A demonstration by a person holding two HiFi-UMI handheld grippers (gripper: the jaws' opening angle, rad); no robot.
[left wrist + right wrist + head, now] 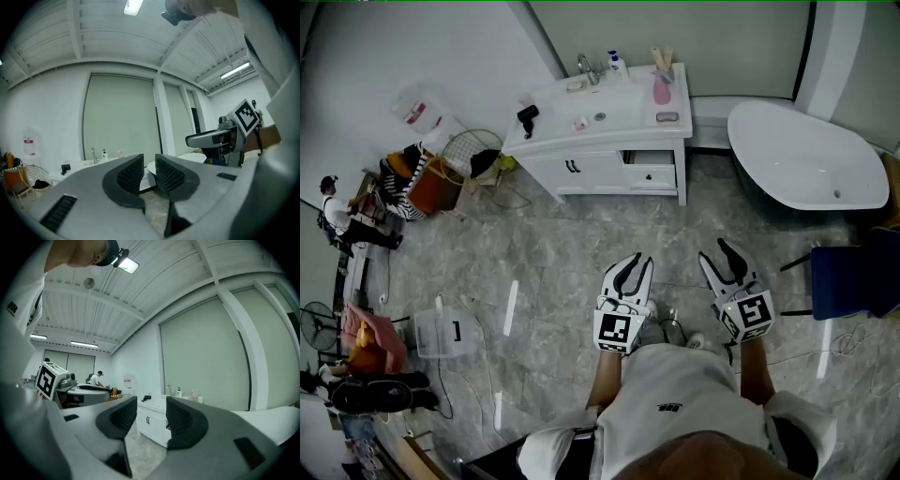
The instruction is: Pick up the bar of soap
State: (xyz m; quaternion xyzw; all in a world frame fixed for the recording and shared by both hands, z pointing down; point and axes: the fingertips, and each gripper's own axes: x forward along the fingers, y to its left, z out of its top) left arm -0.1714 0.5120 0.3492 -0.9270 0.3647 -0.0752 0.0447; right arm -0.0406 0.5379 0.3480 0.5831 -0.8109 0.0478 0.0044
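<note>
Tongs both empty — left tongs (639, 262) barely parted, right tongs (713, 250) wider (above the floor (553, 272)) — vanity (592, 171) well apart.

Floor (581, 253) clear up to vanity (581, 171); bathtub (806, 159) blocks rt side.

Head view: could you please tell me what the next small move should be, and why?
Probably a step forward toward the vanity. The left gripper and the right gripper both stand open and empty above the floor, well short of its counter, where the small items lie; which is the soap is too small to tell.
</note>
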